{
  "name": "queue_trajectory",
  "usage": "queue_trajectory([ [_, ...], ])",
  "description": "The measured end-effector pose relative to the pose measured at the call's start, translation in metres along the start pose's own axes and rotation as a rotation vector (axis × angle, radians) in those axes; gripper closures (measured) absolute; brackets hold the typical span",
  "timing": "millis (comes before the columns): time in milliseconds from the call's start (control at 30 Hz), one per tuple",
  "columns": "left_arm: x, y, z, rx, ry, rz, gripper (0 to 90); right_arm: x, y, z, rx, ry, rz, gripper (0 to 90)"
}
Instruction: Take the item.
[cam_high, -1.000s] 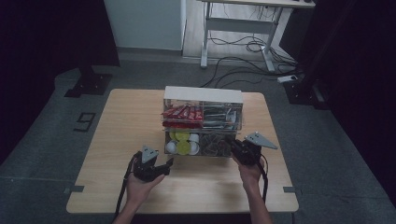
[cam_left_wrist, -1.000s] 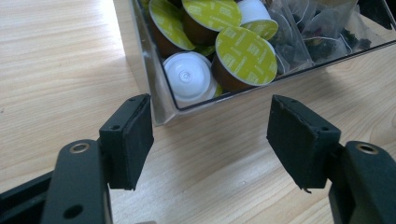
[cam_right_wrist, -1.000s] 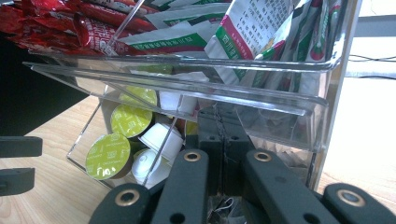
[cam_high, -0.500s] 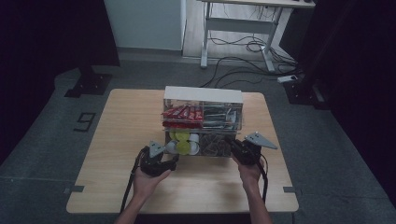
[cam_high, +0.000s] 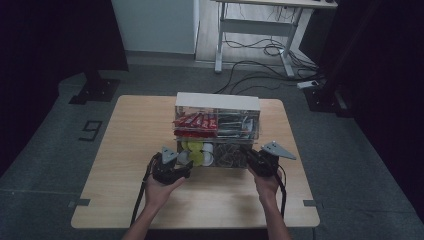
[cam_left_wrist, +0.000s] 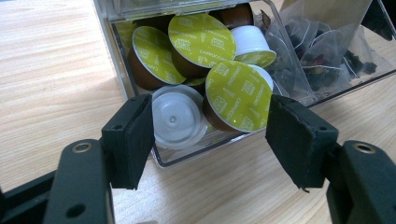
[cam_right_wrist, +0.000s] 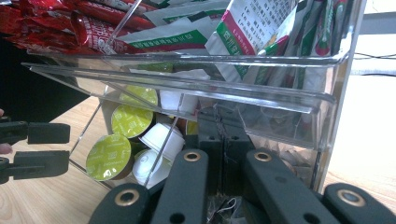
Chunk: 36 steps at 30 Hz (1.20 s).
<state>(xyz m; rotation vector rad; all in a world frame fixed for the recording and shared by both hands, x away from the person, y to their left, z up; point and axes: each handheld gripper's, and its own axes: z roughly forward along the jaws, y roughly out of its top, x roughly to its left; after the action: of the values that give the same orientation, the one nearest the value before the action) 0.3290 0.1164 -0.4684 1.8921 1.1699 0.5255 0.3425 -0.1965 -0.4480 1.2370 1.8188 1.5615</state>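
Note:
A clear two-tier organizer (cam_high: 217, 102) stands mid-table. Its lower drawer (cam_left_wrist: 187, 161) sticks out toward me and holds green-lidded and white coffee capsules (cam_left_wrist: 238, 93) beside tea bags (cam_left_wrist: 317, 51). My left gripper (cam_left_wrist: 212, 135) is open at the capsule side of the drawer front. Its jaws have just been closing, with two capsules showing behind the clear wall between the pads, which touch nothing. My right gripper (cam_right_wrist: 224, 140) is shut at the tea-bag end of the drawer front. I cannot tell whether the thin wall is pinched in it.
The upper tier carries red packets (cam_right_wrist: 70, 23) and green-and-white sachets (cam_right_wrist: 252, 28) right above the drawer. Bare wooden tabletop (cam_high: 130, 150) lies to the left and in front. Cables trail from both grippers toward the near table edge.
My left gripper has moved a little forward and to the right, up to the drawer front. The right gripper has stayed in place.

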Motion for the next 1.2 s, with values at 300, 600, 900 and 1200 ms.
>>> queue_trajectory([
  [300,-0.008,0.004,0.008,0.004,-0.005,0.016,32.9,-0.002,-0.001,0.001,0.005,0.003,0.011,88.6],
  [600,-0.013,0.005,0.020,0.007,0.001,0.017,32.1,-0.002,-0.002,0.002,0.003,-0.002,0.014,88.6],
  [900,-0.016,0.005,0.031,0.012,0.016,0.020,31.8,-0.002,-0.002,0.002,0.002,-0.003,0.016,88.6],
  [1200,-0.023,0.008,0.039,0.015,0.023,0.032,30.1,-0.002,-0.002,0.002,0.002,-0.003,0.015,88.6],
])
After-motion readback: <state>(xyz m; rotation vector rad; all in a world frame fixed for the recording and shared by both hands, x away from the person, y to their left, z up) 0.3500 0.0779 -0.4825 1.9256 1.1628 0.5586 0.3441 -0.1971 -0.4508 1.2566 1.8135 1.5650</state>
